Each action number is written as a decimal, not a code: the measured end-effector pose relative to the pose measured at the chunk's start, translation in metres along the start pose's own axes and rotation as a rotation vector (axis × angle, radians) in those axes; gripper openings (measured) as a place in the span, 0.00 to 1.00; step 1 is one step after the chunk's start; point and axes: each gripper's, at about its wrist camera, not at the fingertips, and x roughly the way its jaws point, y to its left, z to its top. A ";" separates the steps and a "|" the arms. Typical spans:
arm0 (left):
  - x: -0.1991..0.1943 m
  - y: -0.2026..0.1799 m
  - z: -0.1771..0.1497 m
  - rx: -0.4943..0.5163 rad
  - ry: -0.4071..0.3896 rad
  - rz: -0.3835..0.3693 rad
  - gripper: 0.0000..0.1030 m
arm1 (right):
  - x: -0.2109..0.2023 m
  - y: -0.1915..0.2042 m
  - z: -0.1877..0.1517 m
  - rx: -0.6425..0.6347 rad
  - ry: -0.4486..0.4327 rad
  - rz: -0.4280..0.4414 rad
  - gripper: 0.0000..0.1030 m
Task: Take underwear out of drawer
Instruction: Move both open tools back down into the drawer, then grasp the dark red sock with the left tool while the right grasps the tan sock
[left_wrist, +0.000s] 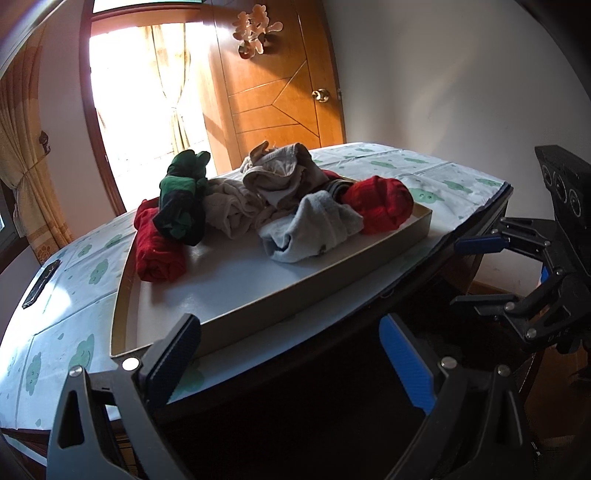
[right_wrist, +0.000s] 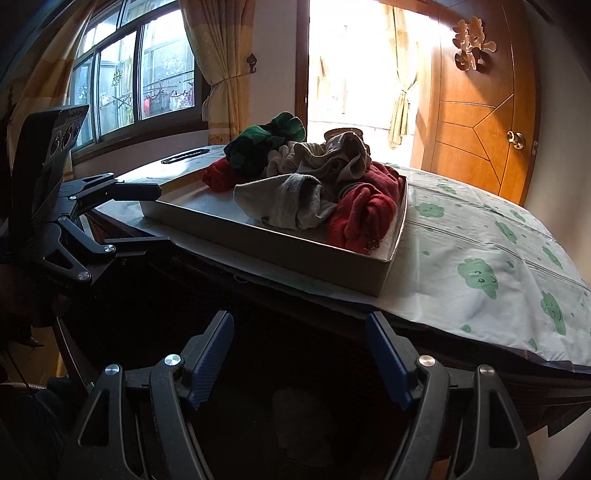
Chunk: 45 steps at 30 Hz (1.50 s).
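The underwear sits bunched in a shallow drawer (left_wrist: 280, 295) resting on the counter (left_wrist: 85, 258), which is covered by a cloth printed with green clouds. From the left of the pile: a dark red roll (left_wrist: 157, 251), a green-and-black roll (left_wrist: 183, 199), a beige bundle (left_wrist: 232, 210), a pale grey piece (left_wrist: 314, 229) and a bright red ball (left_wrist: 380, 206). All look light, soft and limp, so each should crumple and drape when pinched. Best hold is probably a raised fold on top; the grey piece nearest the rim looks easiest. Whether pieces are tangled cannot be told. The left gripper (left_wrist: 291, 362) and right gripper (right_wrist: 299, 354) both hang spread apart and empty, short of the drawer.
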 end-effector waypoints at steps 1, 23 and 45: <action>-0.002 -0.001 -0.003 0.000 -0.001 -0.002 0.96 | 0.000 0.002 -0.003 -0.008 0.007 0.002 0.73; 0.043 0.021 -0.073 0.011 0.376 -0.152 0.94 | 0.038 0.048 -0.035 -0.300 0.223 -0.013 0.73; 0.101 -0.038 -0.095 0.466 0.547 -0.158 0.77 | 0.059 0.047 -0.037 -0.355 0.303 0.023 0.73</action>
